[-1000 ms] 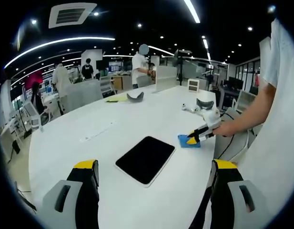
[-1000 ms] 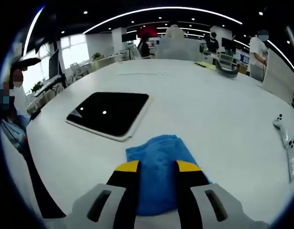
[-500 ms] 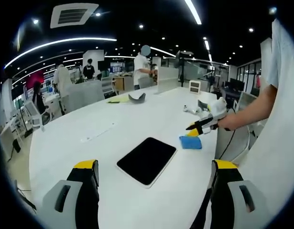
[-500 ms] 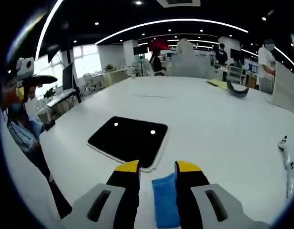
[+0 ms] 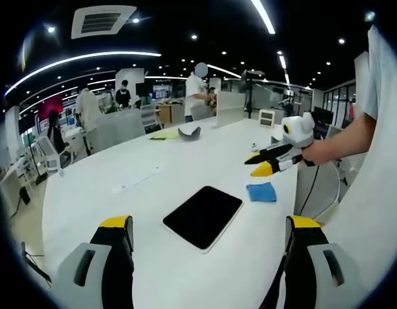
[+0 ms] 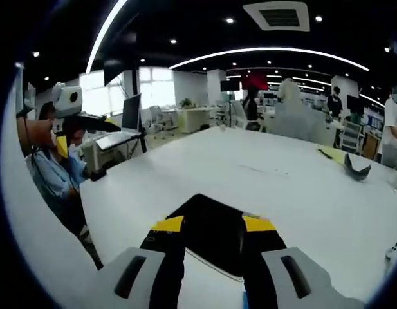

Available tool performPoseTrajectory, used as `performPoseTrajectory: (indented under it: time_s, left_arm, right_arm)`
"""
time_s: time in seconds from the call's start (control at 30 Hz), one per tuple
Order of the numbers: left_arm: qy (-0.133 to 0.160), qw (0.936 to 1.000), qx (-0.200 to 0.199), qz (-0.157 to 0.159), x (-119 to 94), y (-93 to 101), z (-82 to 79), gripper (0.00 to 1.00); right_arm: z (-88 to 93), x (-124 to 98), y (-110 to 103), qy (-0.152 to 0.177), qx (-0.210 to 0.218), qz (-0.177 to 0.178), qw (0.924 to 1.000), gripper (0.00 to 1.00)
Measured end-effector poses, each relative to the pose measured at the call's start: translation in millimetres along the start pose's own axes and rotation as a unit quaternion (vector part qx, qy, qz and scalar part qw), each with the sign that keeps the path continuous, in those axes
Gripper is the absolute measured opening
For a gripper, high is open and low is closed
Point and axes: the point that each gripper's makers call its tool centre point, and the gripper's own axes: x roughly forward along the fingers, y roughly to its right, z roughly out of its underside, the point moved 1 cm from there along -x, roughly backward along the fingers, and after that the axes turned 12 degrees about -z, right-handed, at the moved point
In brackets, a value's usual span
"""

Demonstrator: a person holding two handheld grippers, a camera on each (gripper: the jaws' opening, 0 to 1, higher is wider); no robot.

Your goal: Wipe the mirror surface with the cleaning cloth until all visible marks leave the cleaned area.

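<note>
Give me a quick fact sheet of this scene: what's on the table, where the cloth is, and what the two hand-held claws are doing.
Surface: large white table
Mirror: dark flat panel lying on the table, nothing on it
Cloth: blue cleaning cloth flat on the table, beside the mirror, apart from it
Right gripper: raised above the cloth, jaws open, holding nothing
Left gripper: jaws wide open, empty, pointed toward the mirror
Wiping: not under way
Background: people standing at far desks

Dark rectangular mirror [image 5: 203, 216] flat on white table, blue cleaning cloth [image 5: 260, 192] lying just beside it
</note>
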Motion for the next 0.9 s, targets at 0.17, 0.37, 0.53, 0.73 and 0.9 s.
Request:
performPoseTrajectory:
  time_s: [0.17,0.37,0.53,0.73,0.9]
  left_arm:
    - [0.000,1.0000,-0.003,-0.003,-0.5,-1.7,0.1,0.99]
    - [0.003,1.0000,-0.004,-0.008,-1.5,-4.7,-1.2,0.99]
    - [0.007,0.9999,-0.005,-0.013,-4.0,-8.2,-1.8,0.99]
    - [0.008,0.9997,-0.010,-0.021,-7.4,-14.7,1.2,0.99]
    - [0.009,0.9996,-0.012,-0.025,-10.3,-18.3,2.1,0.99]
  right_arm:
    - [-14.3,6.6,-17.5,0.012,-0.012,-0.034,0.9993,0.52]
    - [-29.4,13.1,-38.7,0.020,-0.014,-0.082,0.9963,0.66]
    - [-35.3,17.7,-47.0,0.020,-0.017,-0.110,0.9936,0.79]
    - [-39.9,21.8,-49.1,0.021,-0.015,-0.121,0.9923,0.89]
    - [-43.7,24.3,-50.1,0.025,-0.017,-0.129,0.9912,0.95]
